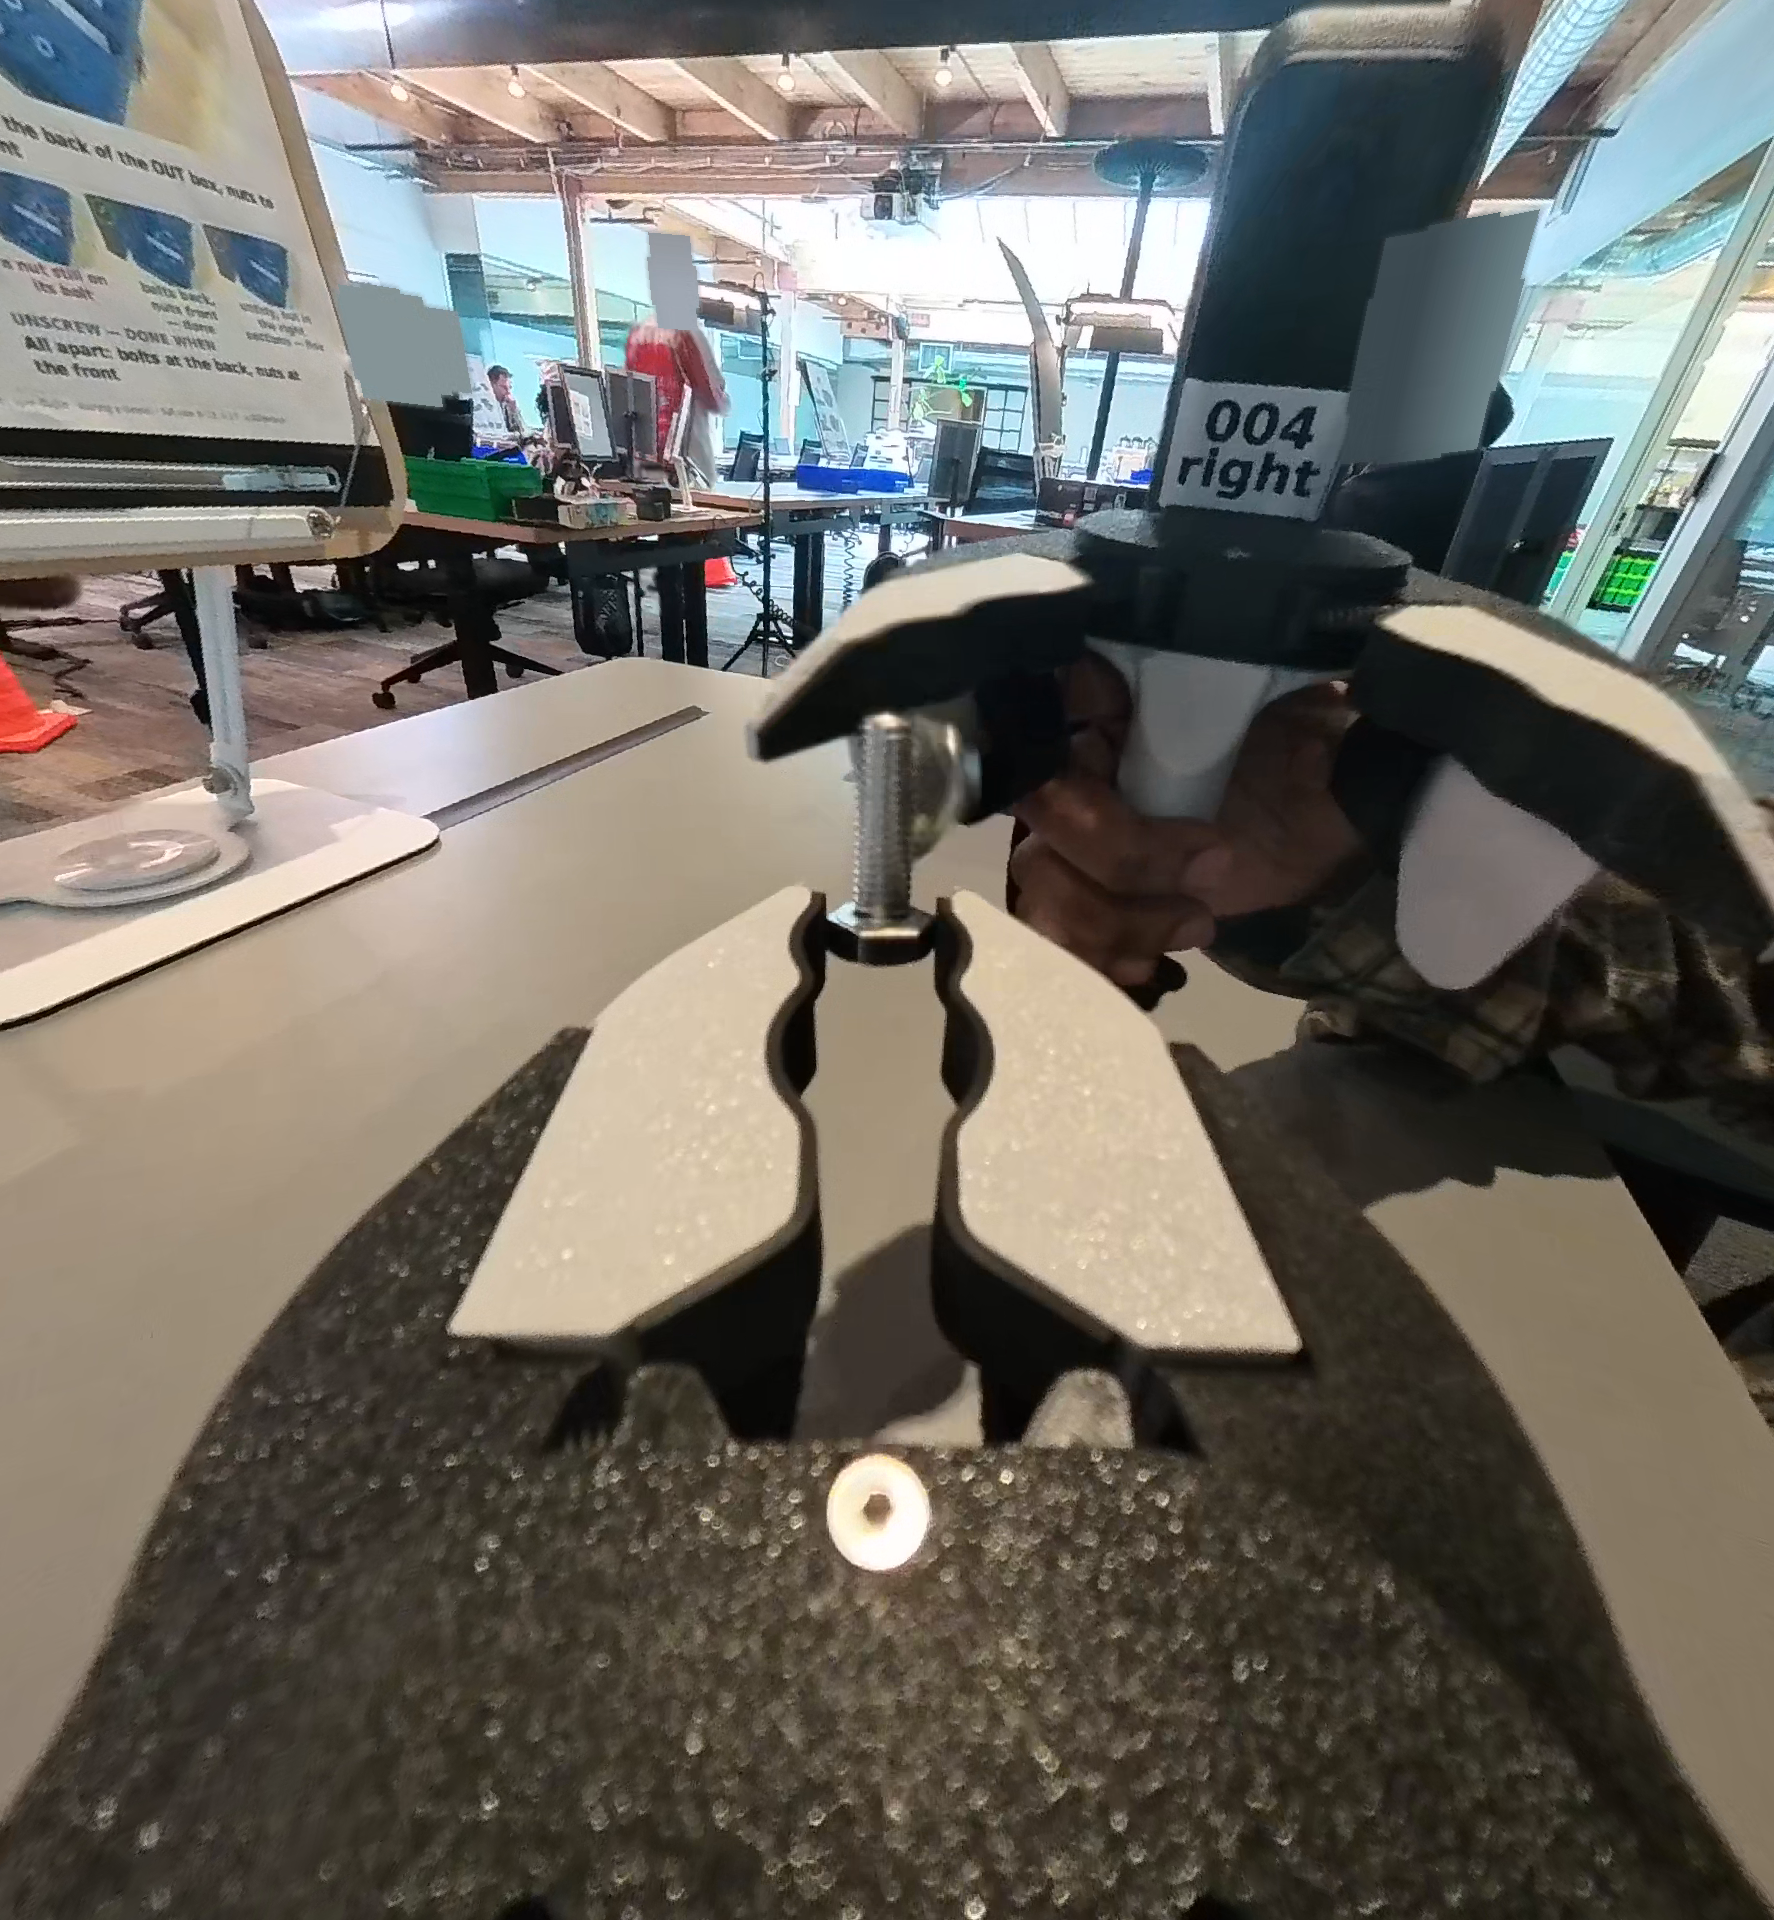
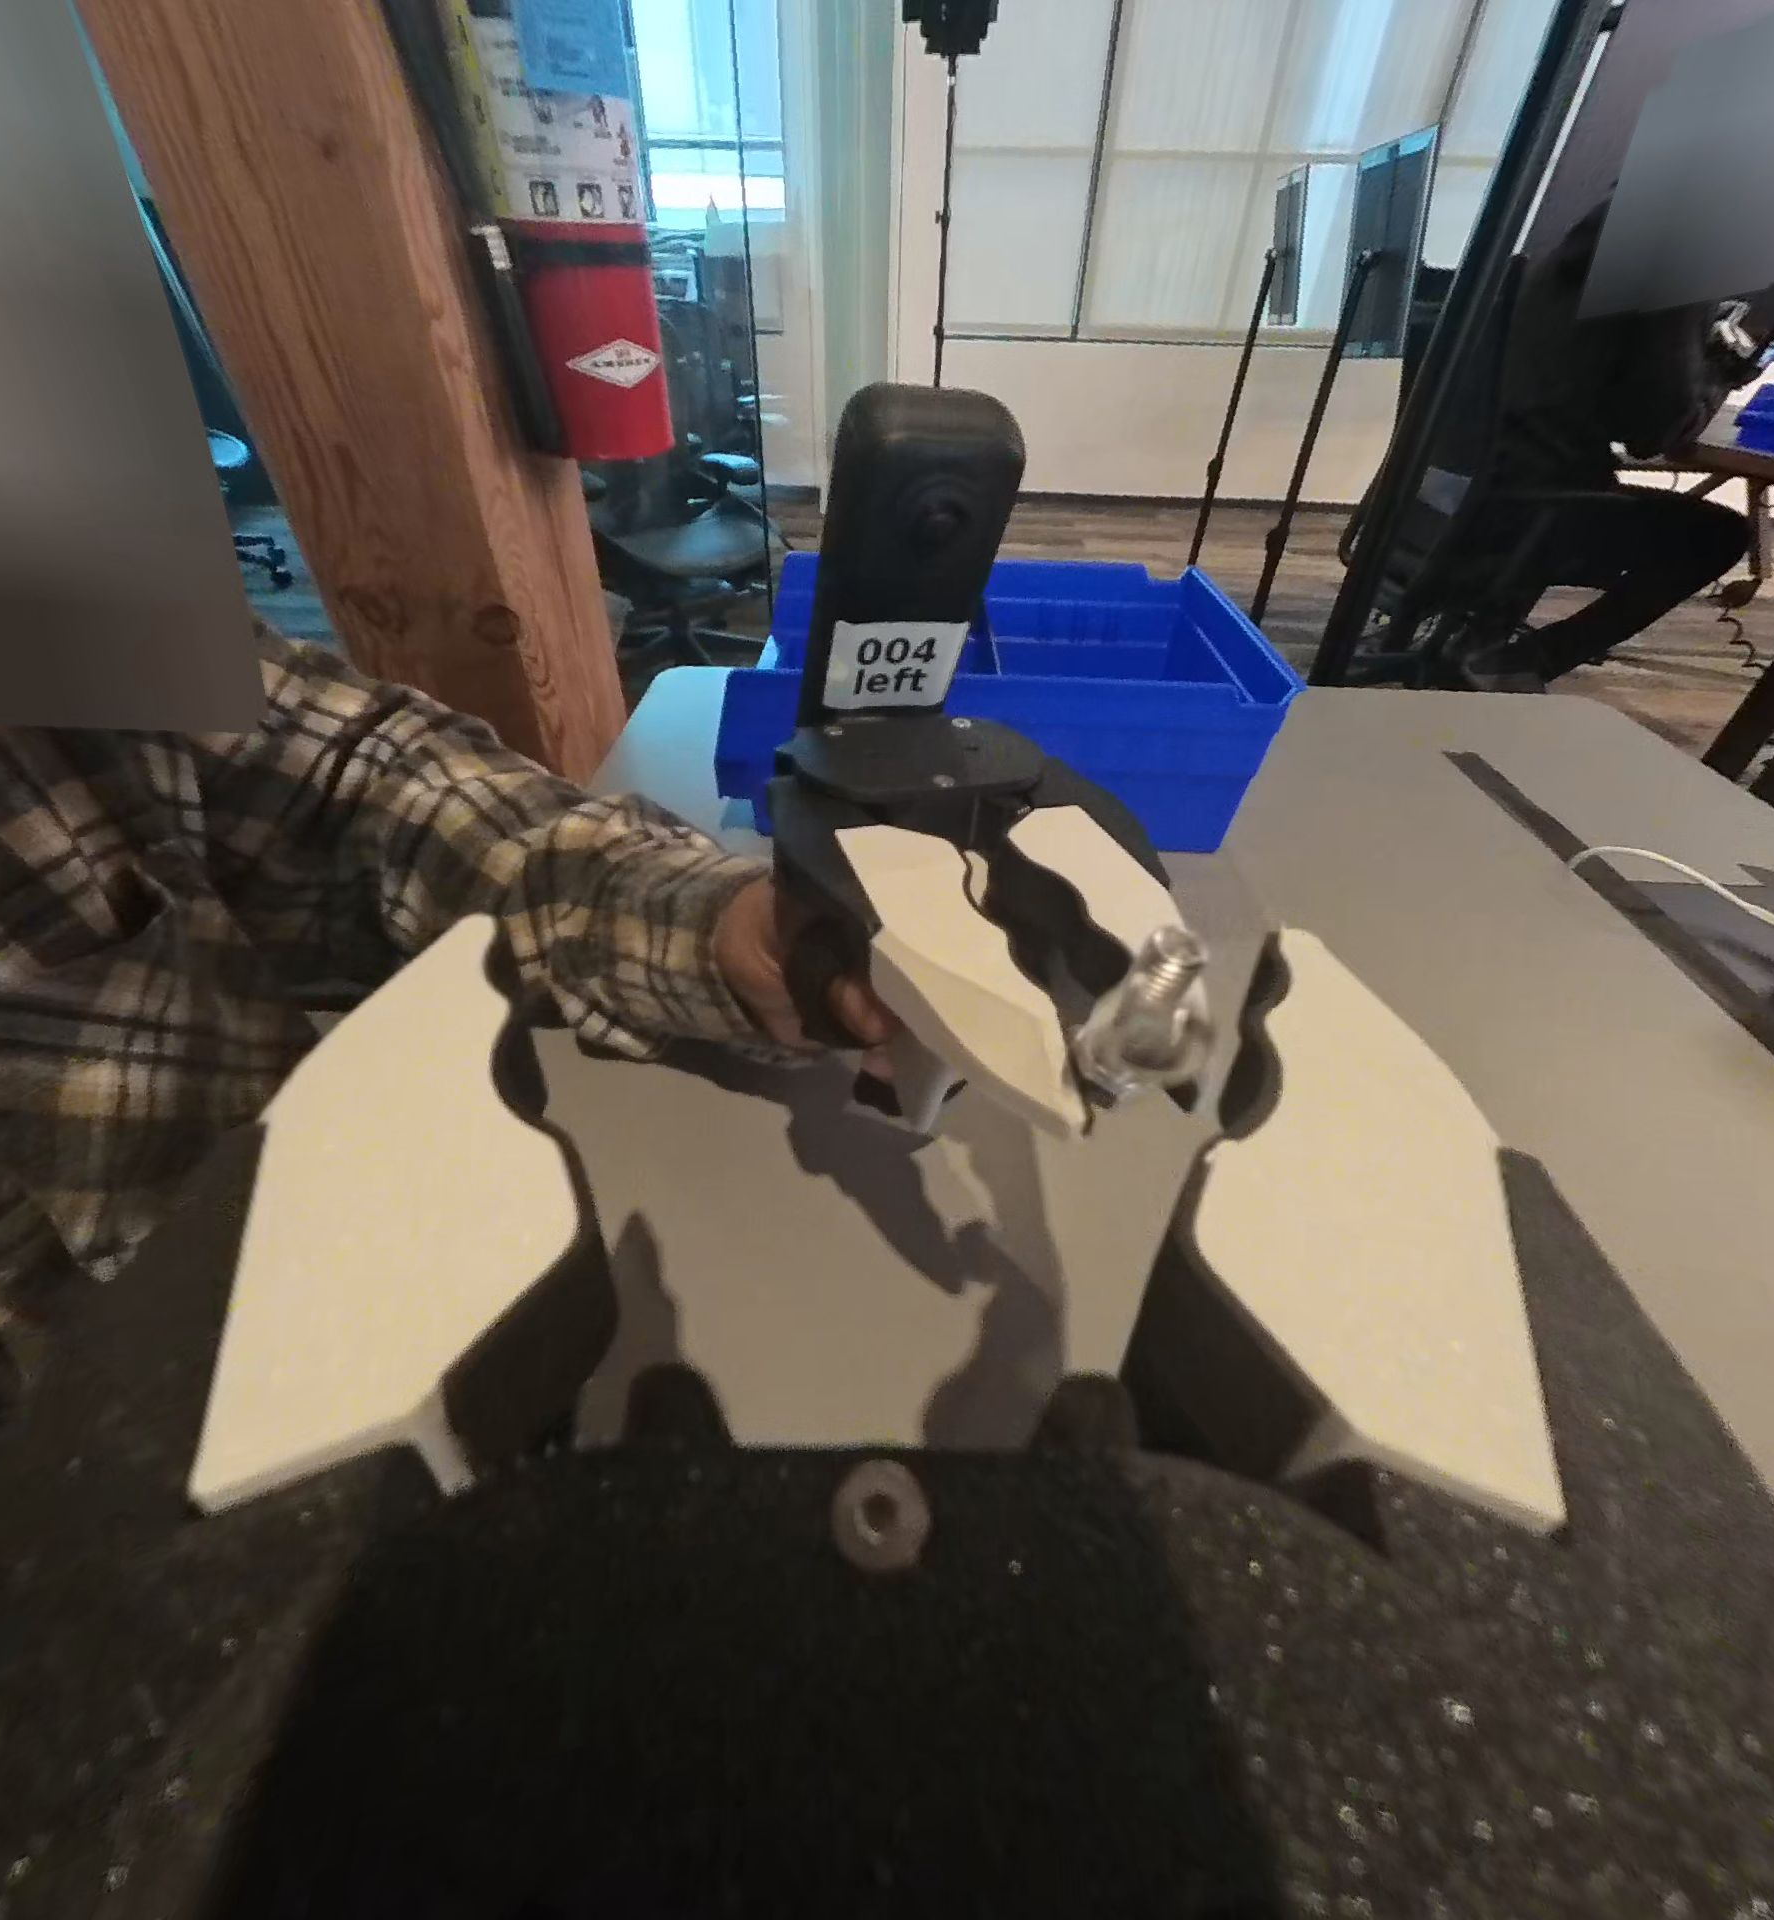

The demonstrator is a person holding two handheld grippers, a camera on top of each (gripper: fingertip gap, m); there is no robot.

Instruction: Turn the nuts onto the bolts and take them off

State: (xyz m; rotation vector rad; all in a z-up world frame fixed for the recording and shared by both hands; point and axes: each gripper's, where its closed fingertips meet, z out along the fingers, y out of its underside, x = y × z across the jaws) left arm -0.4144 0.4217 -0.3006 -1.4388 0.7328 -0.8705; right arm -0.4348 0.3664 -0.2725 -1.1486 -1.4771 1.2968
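bright daylight came through the tall glass windows [image 1: 1693, 416], casting soft shadows on the flat grey table [image 2: 1434, 935]; edges bent fisheye-style, foreground perhaps slightly blurred.

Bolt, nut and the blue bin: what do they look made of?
Bolt: bright bare metal, likely zinc-plated steel; shiny threads. Nut: same silvery metal, glinting hex flats, pinched in the left gripper. Blue bin: moulded plastic, smooth uniform colour with soft sheen.

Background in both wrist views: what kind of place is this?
Probably an open-plan office or lab workspace. Desks with monitors and office chairs stand under exposed timber ceiling beams; a red fire extinguisher hangs on a wooden post, near a blue parts bin.
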